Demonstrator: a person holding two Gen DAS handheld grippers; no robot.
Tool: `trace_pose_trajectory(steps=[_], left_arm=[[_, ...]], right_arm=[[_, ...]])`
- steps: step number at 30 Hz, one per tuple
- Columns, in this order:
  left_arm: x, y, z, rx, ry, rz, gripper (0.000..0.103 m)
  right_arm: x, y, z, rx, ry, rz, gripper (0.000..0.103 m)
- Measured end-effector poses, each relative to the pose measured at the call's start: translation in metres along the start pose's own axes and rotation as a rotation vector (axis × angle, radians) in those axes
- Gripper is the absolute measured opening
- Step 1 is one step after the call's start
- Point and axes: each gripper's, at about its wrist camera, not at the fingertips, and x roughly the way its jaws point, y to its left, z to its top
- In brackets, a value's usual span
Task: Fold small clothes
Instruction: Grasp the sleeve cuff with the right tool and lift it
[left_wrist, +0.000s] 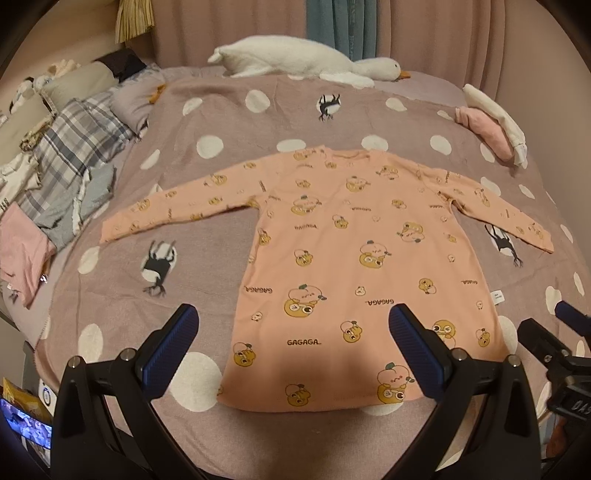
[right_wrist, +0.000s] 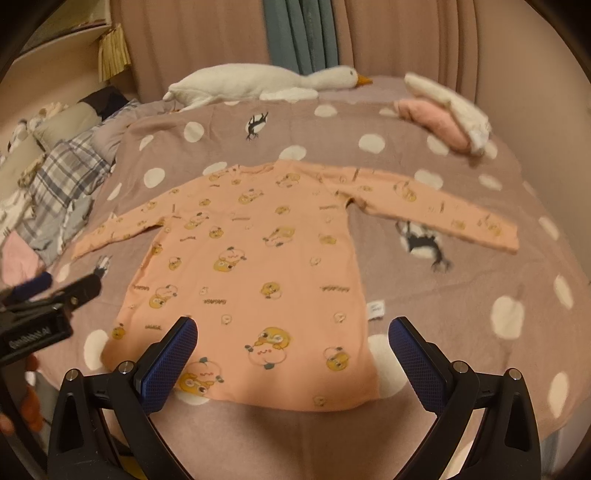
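A small peach long-sleeved shirt (left_wrist: 343, 258) with yellow cartoon prints lies flat on the bed, both sleeves spread out, hem toward me. It also shows in the right wrist view (right_wrist: 255, 273). My left gripper (left_wrist: 293, 332) is open and empty, hovering above the hem's left part. My right gripper (right_wrist: 291, 339) is open and empty above the hem's right part. The right gripper shows at the right edge of the left wrist view (left_wrist: 554, 339), and the left gripper at the left edge of the right wrist view (right_wrist: 48, 295).
The shirt lies on a mauve blanket (left_wrist: 221, 122) with white dots. A white goose plush (left_wrist: 306, 59) lies at the far edge. Folded pink and white clothes (left_wrist: 491, 122) sit far right. Plaid bedding and pink cloth (left_wrist: 66, 158) pile on the left.
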Motion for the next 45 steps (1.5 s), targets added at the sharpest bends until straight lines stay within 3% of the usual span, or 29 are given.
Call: trace_pose_trajectory(steps=[5,9,11,13,18,23,25,28,37,39,45], left_arm=[[0.022,0.003,-0.003,-0.02,0.057,-0.09,0.103],[0.039,0.016,0.0,-0.117,0.099,-0.229,0.103],[0.046,0.019,0.004,-0.157,0.114,-0.25,0.103],[0.051,0.025,0.011,-0.19,0.106,-0.247,0.103],[0.059,0.036,0.036,-0.212,0.061,-0.205,0.103],[0.069,0.05,0.064,-0.265,0.023,-0.181,0.103],[0.075,0.055,0.072,-0.29,0.018,-0.174,0.103],[0.08,0.061,0.08,-0.311,0.008,-0.153,0.103],[0.084,0.074,0.076,-0.311,0.022,-0.082,0.103],[0.082,0.079,0.073,-0.317,0.021,-0.074,0.103],[0.082,0.089,0.068,-0.329,0.025,-0.055,0.103]], right_arm=[[0.012,-0.032,-0.008,0.133,0.037,0.111,0.102],[0.017,-0.07,-0.008,0.277,0.014,0.216,0.102],[0.02,-0.093,-0.004,0.355,-0.004,0.233,0.102],[0.023,-0.122,0.001,0.421,-0.039,0.225,0.102],[0.038,-0.204,0.02,0.596,-0.109,0.105,0.102],[0.063,-0.269,0.032,0.78,-0.139,0.092,0.102],[0.076,-0.287,0.033,0.826,-0.127,0.058,0.101],[0.099,-0.309,0.033,0.918,-0.087,0.034,0.091],[0.101,-0.334,0.044,0.977,-0.207,-0.043,0.088],[0.1,-0.339,0.044,0.975,-0.22,-0.058,0.083],[0.107,-0.357,0.047,1.037,-0.234,-0.057,0.049]])
